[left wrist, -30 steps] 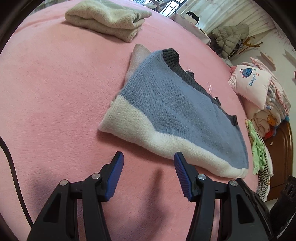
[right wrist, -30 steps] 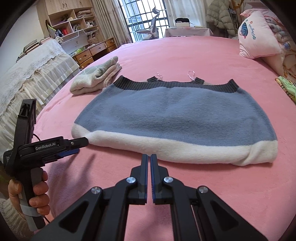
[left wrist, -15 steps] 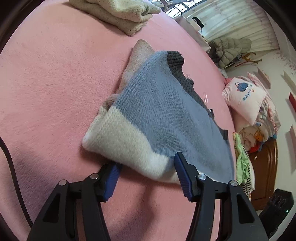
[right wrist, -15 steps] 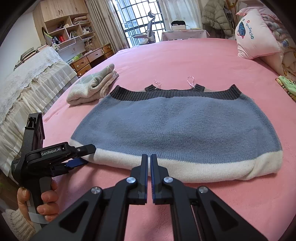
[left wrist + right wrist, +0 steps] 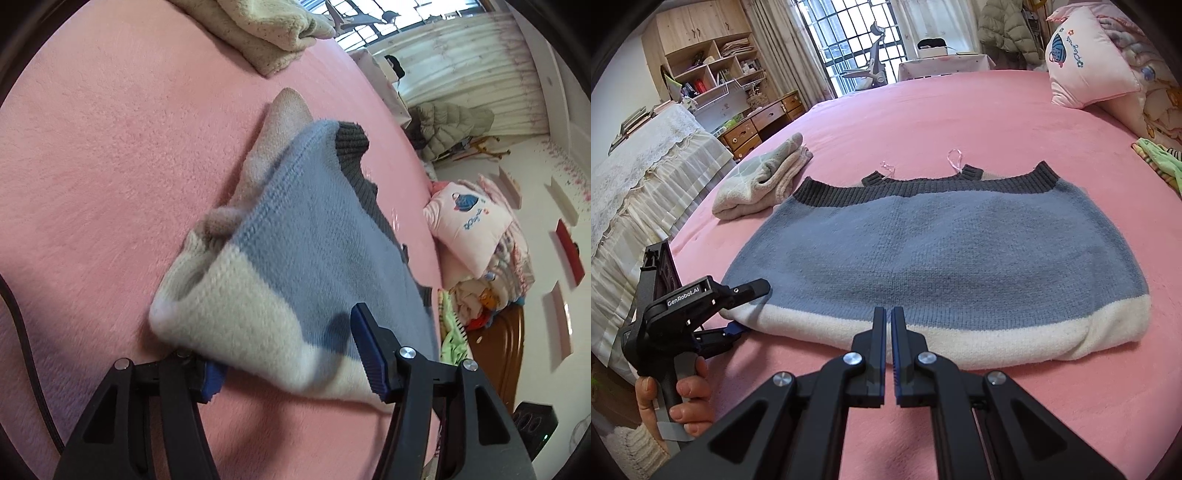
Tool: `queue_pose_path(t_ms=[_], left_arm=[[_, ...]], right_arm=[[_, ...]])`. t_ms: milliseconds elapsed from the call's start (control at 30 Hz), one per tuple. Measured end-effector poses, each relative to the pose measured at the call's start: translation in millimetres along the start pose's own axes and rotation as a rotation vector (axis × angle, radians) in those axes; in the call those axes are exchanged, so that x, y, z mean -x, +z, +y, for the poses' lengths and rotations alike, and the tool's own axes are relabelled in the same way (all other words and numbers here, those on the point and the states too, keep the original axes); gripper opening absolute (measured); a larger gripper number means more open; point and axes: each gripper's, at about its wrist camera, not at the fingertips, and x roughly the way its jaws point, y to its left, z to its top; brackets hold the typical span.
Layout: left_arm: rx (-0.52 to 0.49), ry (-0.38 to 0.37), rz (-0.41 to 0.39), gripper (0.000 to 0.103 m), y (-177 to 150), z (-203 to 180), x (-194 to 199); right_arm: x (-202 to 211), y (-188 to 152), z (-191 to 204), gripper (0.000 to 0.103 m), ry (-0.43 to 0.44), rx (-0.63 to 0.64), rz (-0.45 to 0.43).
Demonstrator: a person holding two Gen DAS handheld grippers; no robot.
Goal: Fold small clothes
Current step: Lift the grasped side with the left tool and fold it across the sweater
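Blue-and-cream knitted sweater (image 5: 942, 258) lay flat on the pink fleece bed cover (image 5: 960, 110). Left gripper (image 5: 291, 354) straddled the sweater's cream hem corner, jaws wide, apparently ready to pinch it for folding. Right gripper (image 5: 888, 354) hovered near the hem, nearly closed, empty.

Home bedroom: pink bed (image 5: 960, 110), pillow (image 5: 1086, 55)

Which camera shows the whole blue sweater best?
The right wrist view: the blue sweater lies fully in frame, grey collar to white hem. The left wrist view shows only its near corner between the open left gripper.
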Motion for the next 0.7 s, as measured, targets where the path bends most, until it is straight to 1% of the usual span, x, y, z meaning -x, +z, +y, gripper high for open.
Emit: queue_pose_path(t_ms=[167, 200, 233, 300, 467, 533, 633, 700], left_arm=[[0.004, -0.005, -0.031, 0.058, 8, -5, -8], [-0.003, 0.005, -0.041, 0.051, 9, -7, -8], [-0.015, 0.017, -0.049, 0.035, 10, -8, -7], [-0.066, 0.035, -0.072, 0.026, 11, -15, -3], [-0.208, 0.096, -0.122, 0.022, 8, -46, 7], [-0.244, 0.093, -0.147, 0.022, 7, -60, 12], [-0.262, 0.073, -0.167, 0.022, 7, -69, 21], [-0.270, 0.064, -0.177, 0.022, 8, -76, 26]], right_arm=[[1, 1, 0, 0.002, 0.000, 0.005, 0.000], [1, 2, 0, 0.002, -0.002, 0.008, 0.000], [1, 2, 0, 0.002, -0.004, 0.011, 0.002], [2, 3, -1, 0.002, -0.009, 0.012, 0.000], [-4, 6, -2, 0.002, -0.029, 0.018, 0.003], [-7, 10, -1, 0.002, -0.041, 0.019, -0.005], [-13, 21, 4, 0.002, -0.065, 0.031, -0.034], [-17, 29, 8, 0.002, -0.062, 0.037, -0.055]])
